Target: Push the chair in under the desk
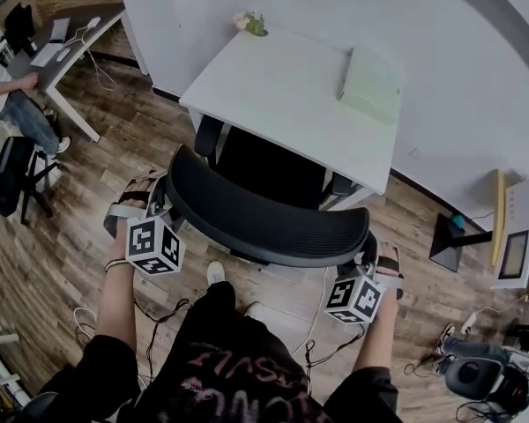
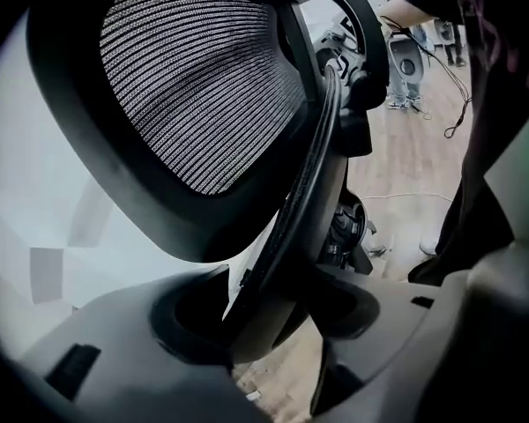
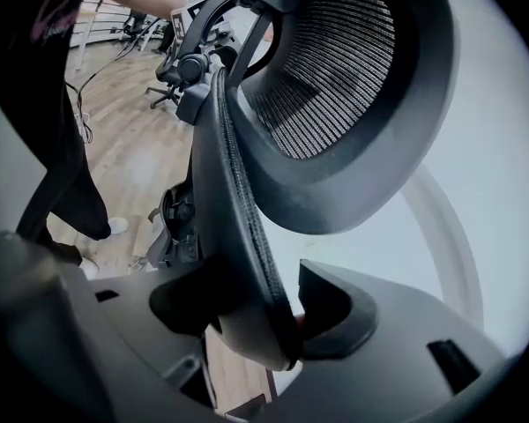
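Black mesh office chair [image 1: 273,179], seat tucked beneath the white desk [image 1: 282,95], curved backrest [image 1: 264,223] standing just outside the desk's near edge. Left gripper [image 1: 159,199], jaws clamped on the backrest's left rim [image 2: 304,201]. Right gripper [image 1: 376,261], jaws likewise pinching the right rim [image 3: 238,210]. Desk top: a small potted plant [image 1: 252,23] at the far corner and a pale green flat box [image 1: 370,86]. Wood-plank floor [image 1: 88,227] beneath.
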`<state>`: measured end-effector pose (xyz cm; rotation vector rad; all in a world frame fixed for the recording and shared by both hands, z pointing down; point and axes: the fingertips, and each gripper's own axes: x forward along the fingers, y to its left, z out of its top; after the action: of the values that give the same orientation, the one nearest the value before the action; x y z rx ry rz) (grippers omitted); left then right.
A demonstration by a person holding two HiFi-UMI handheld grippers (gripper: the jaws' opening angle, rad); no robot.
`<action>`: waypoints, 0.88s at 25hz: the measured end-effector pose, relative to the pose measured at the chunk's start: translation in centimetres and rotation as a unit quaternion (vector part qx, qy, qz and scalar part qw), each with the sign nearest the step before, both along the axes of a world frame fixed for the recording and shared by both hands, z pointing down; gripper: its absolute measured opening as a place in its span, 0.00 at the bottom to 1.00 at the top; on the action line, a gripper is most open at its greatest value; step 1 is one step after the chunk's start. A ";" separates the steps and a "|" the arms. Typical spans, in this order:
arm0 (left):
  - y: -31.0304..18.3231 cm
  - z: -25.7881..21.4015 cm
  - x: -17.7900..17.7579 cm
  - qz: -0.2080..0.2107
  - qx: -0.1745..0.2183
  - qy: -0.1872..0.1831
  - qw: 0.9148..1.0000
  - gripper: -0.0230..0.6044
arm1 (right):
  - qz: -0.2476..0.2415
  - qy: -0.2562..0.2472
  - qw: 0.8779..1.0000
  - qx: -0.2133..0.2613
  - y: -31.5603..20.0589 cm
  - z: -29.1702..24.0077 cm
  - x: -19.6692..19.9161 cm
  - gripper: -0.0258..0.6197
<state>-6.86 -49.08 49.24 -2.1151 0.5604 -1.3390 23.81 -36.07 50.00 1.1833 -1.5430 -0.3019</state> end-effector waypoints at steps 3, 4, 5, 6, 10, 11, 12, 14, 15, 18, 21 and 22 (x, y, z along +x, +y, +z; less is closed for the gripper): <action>-1.2 0.1 0.7 0.006 0.003 0.003 1.000 0.47 | 0.008 -0.001 1.000 0.002 -1.0 0.1 0.6 0.45; -1.8 0.1 0.8 0.008 0.003 0.003 1.000 0.47 | 0.011 -0.001 1.000 0.004 -1.4 0.1 0.7 0.45; -2.4 0.1 1.0 0.009 0.003 0.003 1.000 0.47 | 0.013 -0.001 1.000 0.006 -1.9 0.1 0.8 0.45; -3.1 0.1 1.2 0.011 0.002 0.003 1.000 0.47 | 0.016 -0.001 1.000 0.006 -2.4 0.1 0.9 0.45; -5.6 0.1 2.1 0.022 0.000 0.002 1.000 0.47 | 0.026 -0.006 1.000 0.003 -4.0 0.2 1.4 0.45; -6.2 0.2 2.4 0.026 0.000 0.002 1.000 0.47 | 0.030 -0.006 1.000 0.003 -4.4 0.2 1.5 0.45; -6.8 0.2 2.6 0.029 0.000 0.003 1.000 0.47 | 0.034 -0.005 0.999 0.001 -4.9 0.2 1.7 0.45; -8.1 0.2 3.2 0.038 0.001 0.005 0.999 0.47 | 0.044 -0.001 0.999 -0.002 -5.7 0.3 2.2 0.45; -8.6 0.2 3.5 0.043 0.001 0.006 0.999 0.47 | 0.050 0.001 0.999 -0.004 -6.0 0.3 2.4 0.45; -10.2 0.3 4.3 0.057 0.004 0.008 0.998 0.47 | 0.065 0.000 0.998 -0.002 -7.1 0.4 2.9 0.45; -11.9 0.3 5.2 0.070 0.007 0.011 0.997 0.47 | 0.081 -0.001 0.997 -0.001 -8.2 0.5 3.5 0.45; -12.5 0.3 5.5 0.074 0.008 0.012 0.997 0.47 | 0.087 0.000 0.996 -0.001 -8.5 0.5 3.7 0.45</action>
<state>-1.37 -61.54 49.56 -2.1188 0.4127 -1.2239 27.49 -44.59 50.50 1.3077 -1.4292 -0.1847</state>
